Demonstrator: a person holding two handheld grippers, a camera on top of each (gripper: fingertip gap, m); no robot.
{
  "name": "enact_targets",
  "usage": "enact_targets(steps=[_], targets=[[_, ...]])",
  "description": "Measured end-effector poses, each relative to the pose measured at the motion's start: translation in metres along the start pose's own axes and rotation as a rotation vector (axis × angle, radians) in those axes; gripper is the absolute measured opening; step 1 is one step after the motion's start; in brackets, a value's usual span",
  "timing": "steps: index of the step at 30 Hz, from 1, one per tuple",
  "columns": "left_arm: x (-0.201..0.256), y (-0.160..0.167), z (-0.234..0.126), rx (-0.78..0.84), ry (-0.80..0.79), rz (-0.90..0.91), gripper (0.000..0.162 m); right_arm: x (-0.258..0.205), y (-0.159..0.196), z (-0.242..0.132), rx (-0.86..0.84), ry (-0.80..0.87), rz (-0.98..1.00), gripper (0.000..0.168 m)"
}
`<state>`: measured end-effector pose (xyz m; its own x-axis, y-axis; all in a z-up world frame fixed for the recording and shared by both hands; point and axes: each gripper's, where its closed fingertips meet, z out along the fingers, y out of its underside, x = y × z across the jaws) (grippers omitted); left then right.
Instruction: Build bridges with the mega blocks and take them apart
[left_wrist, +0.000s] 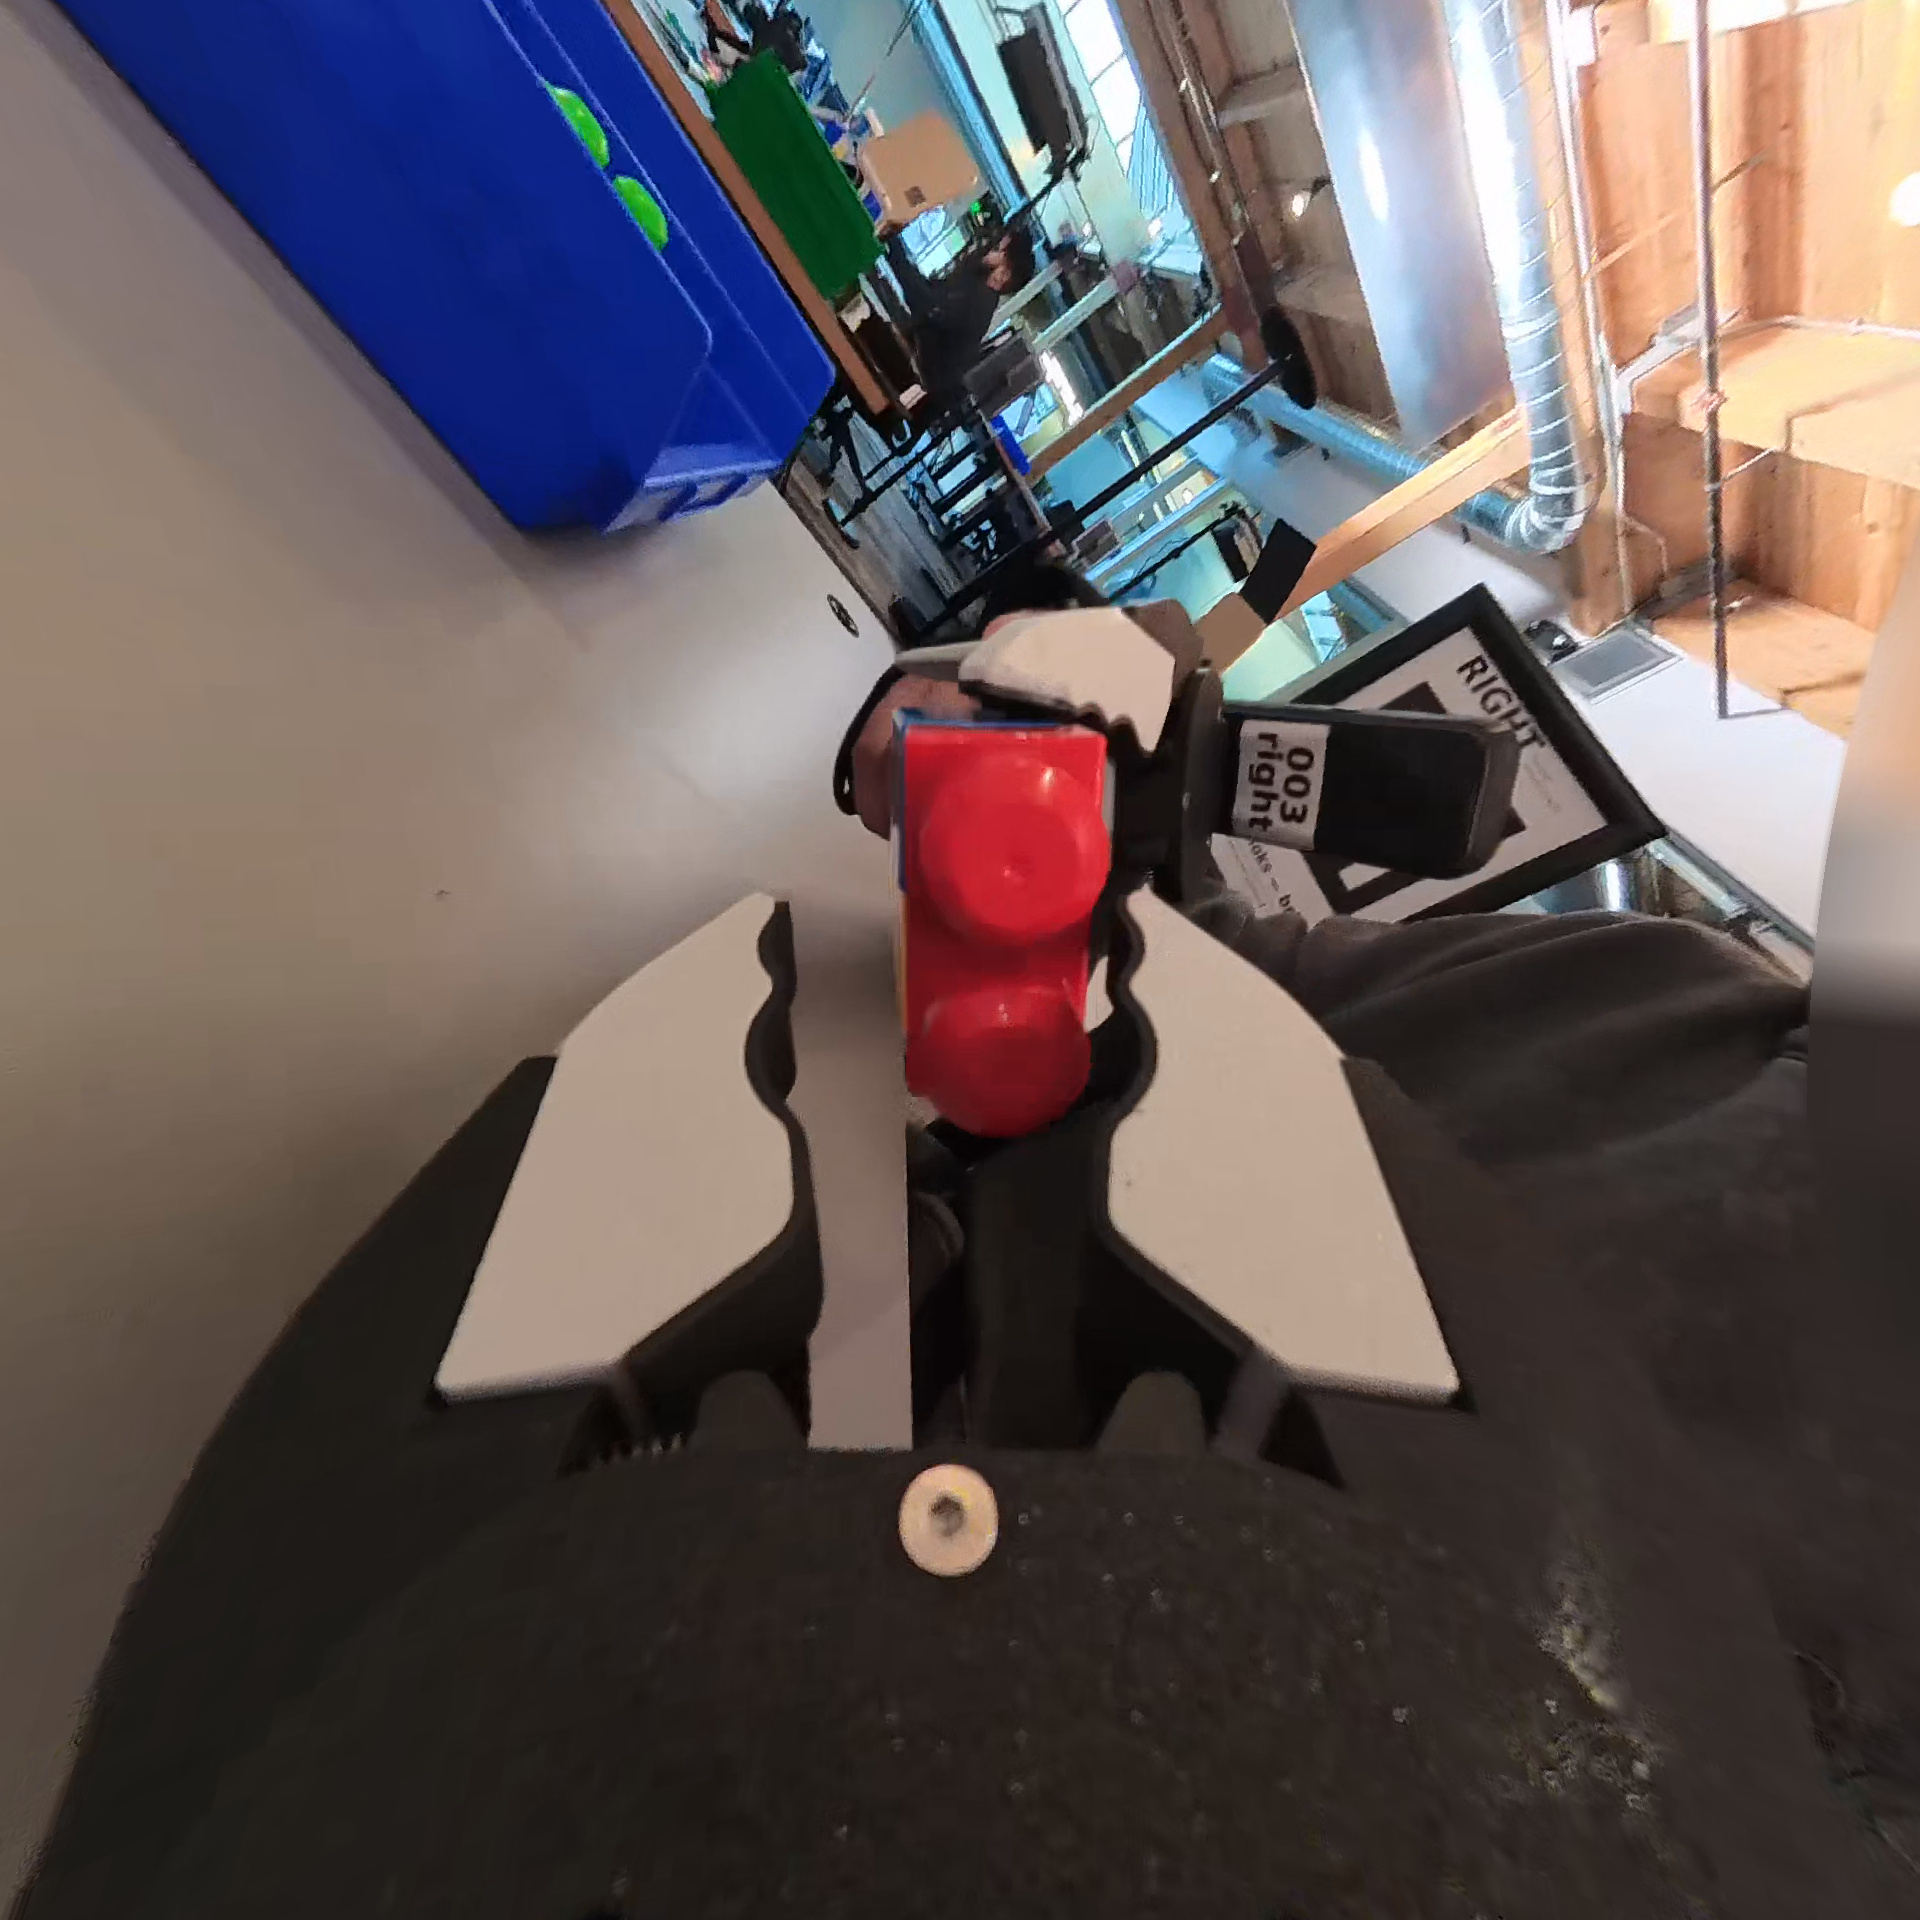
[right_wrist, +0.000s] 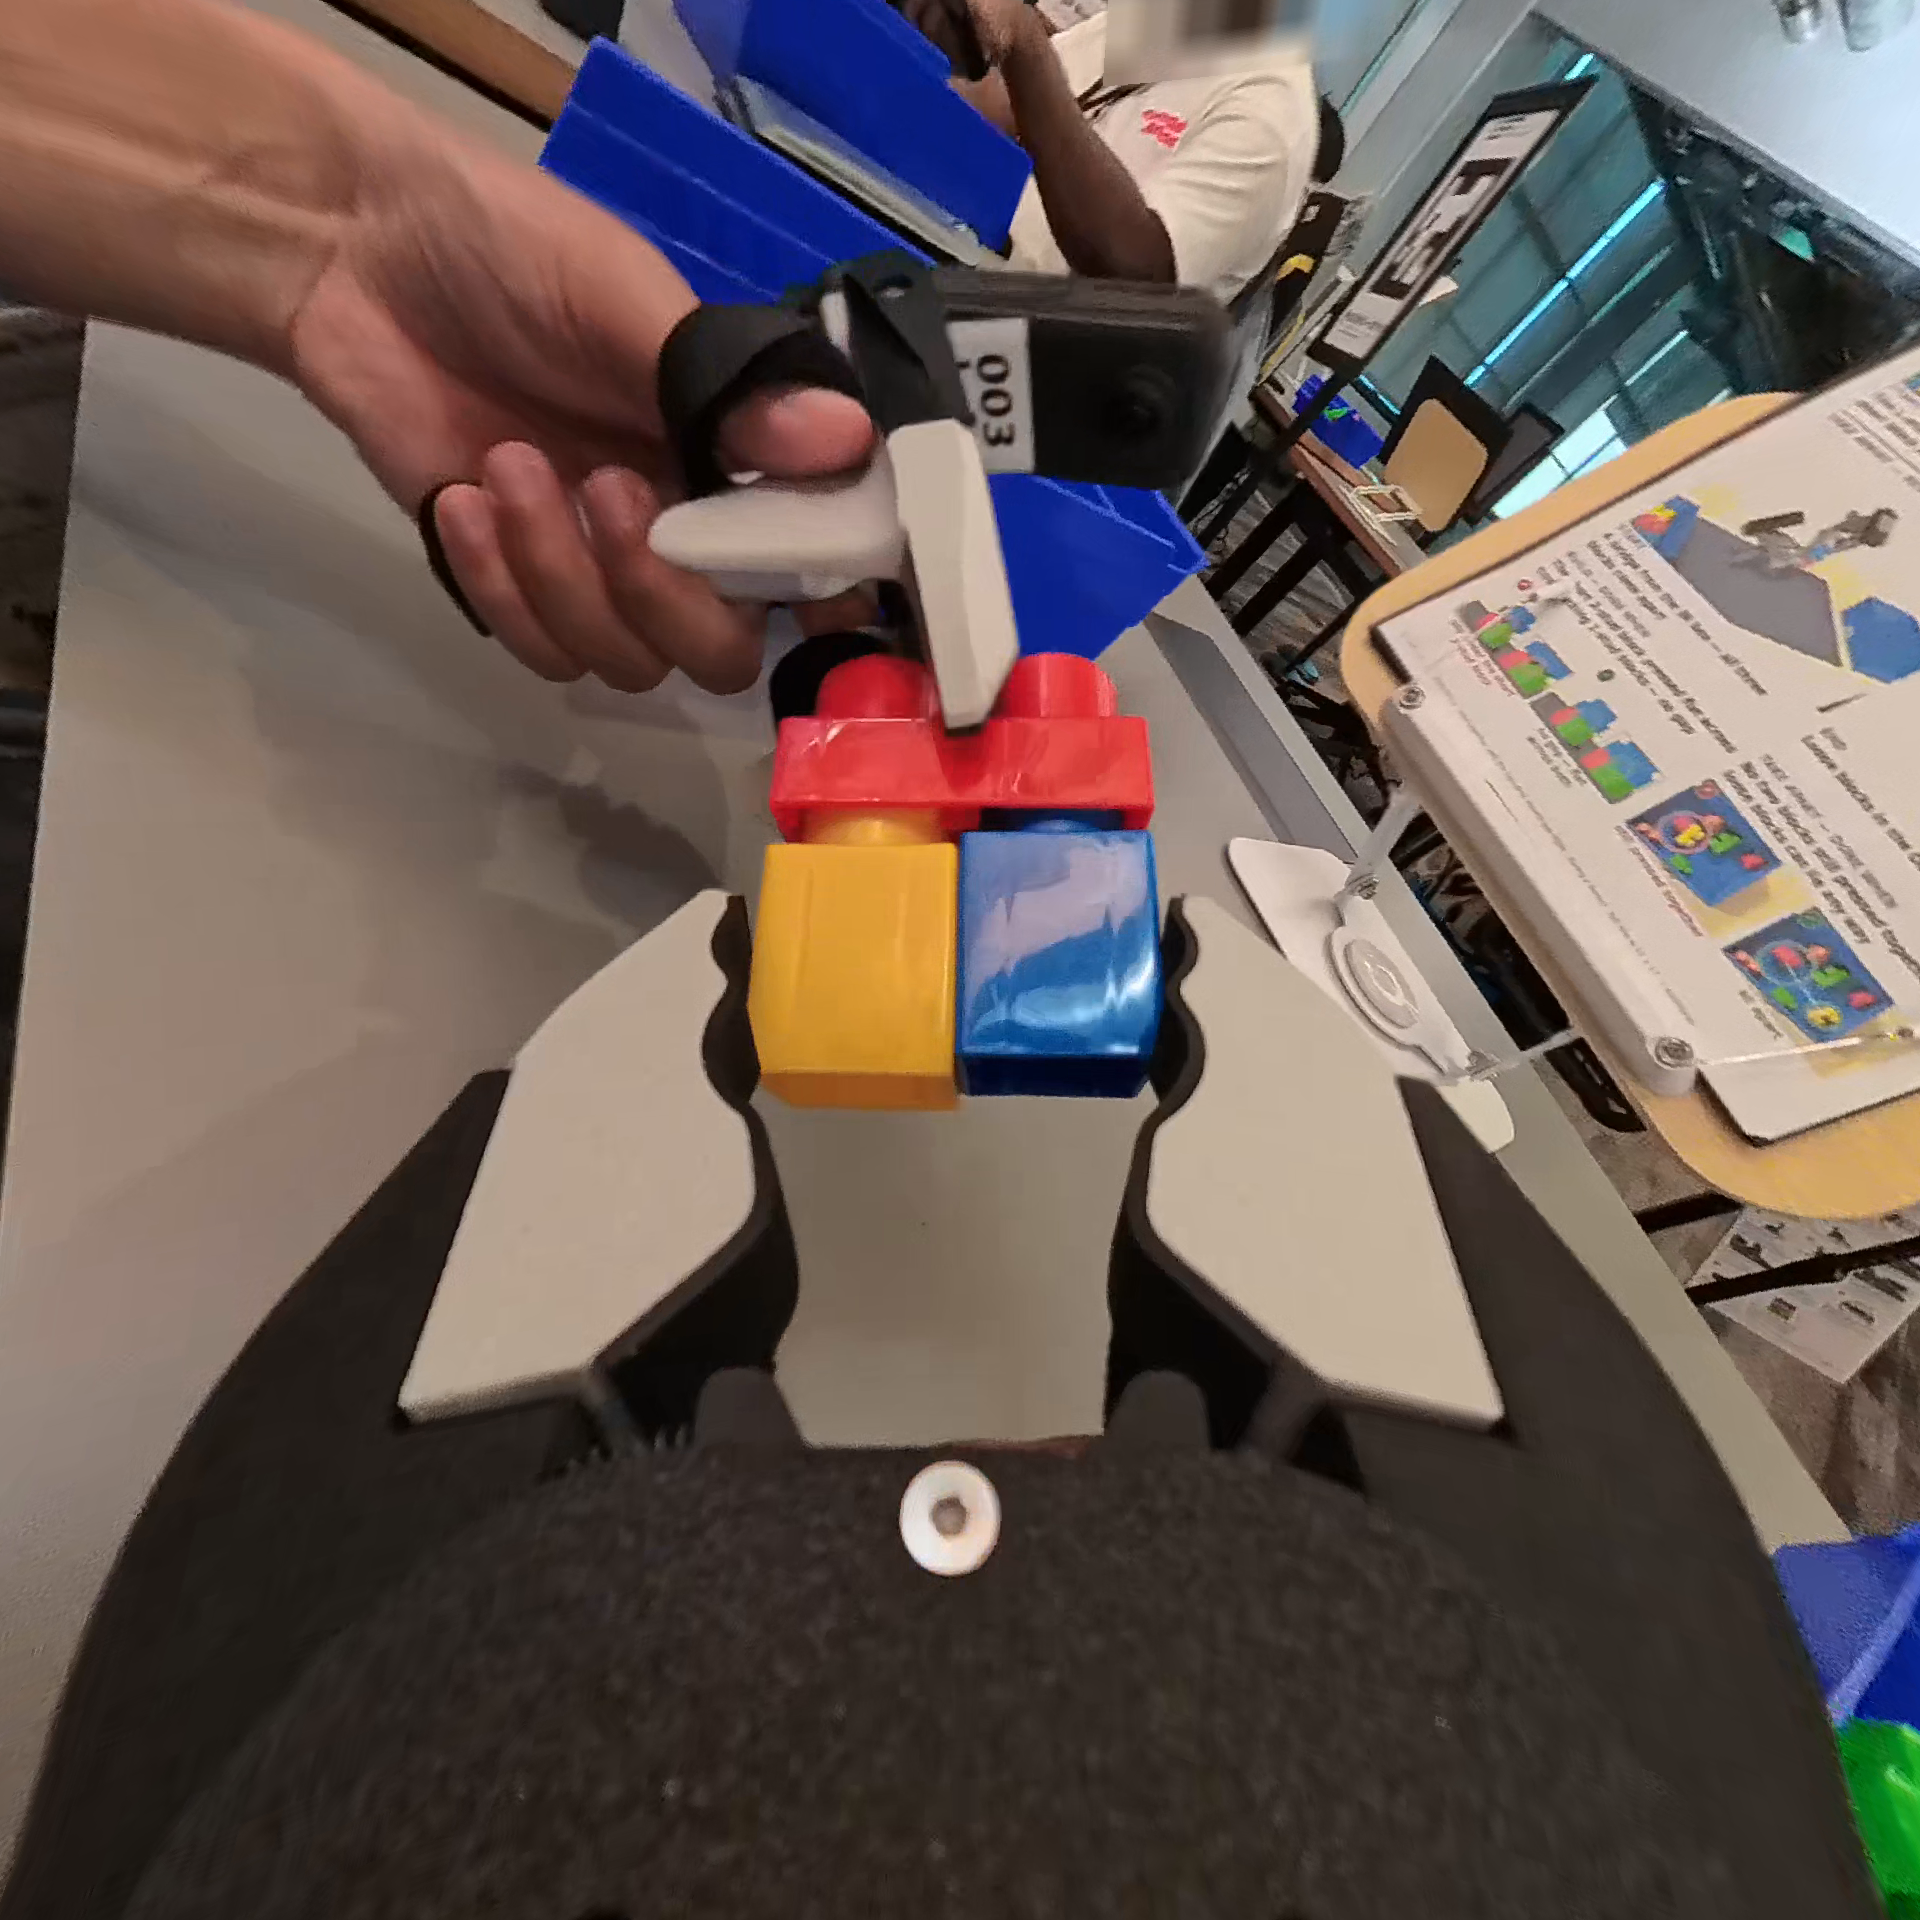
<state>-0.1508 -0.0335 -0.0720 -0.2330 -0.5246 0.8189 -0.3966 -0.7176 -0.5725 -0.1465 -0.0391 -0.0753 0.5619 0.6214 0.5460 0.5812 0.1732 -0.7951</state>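
Right wrist view shows a small bridge held above the grey table (right_wrist: 260, 935): a red block (right_wrist: 961, 774) spans a yellow block (right_wrist: 854, 971) on the left and a blue block (right_wrist: 1058, 961) on the right. The right gripper (right_wrist: 954, 987) clamps the two lower blocks between its fingers. The left gripper (left_wrist: 951, 992) grasps the red block from the far side. Blue bins (right_wrist: 790, 197) stand beyond.

A small bridge of three mega blocks held above the counter: a red two-stud block (right_wrist: 961, 774) spans a yellow block (right_wrist: 854, 971) and a blue block (right_wrist: 1058, 961), which sit side by side, touching, partly unseated.
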Motion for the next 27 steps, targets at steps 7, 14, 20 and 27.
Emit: enact_targets(steps=[7,14,20,27], targets=[[-0.003,0.018,0.001,-0.127,-0.127,0.107,0.036,-0.010,0.004,0.006,-0.026,-0.016,-0.037,0.075],[-0.008,0.024,-0.003,-0.155,-0.177,0.093,0.035,-0.017,0.009,0.012,-0.043,-0.039,-0.059,0.075],[-0.015,0.026,-0.008,-0.129,-0.148,0.047,0.035,-0.019,0.012,0.019,-0.049,-0.060,-0.064,0.075],[-0.024,0.029,-0.011,-0.107,-0.152,0.026,0.034,-0.022,0.015,0.025,-0.078,-0.075,-0.071,0.074]])
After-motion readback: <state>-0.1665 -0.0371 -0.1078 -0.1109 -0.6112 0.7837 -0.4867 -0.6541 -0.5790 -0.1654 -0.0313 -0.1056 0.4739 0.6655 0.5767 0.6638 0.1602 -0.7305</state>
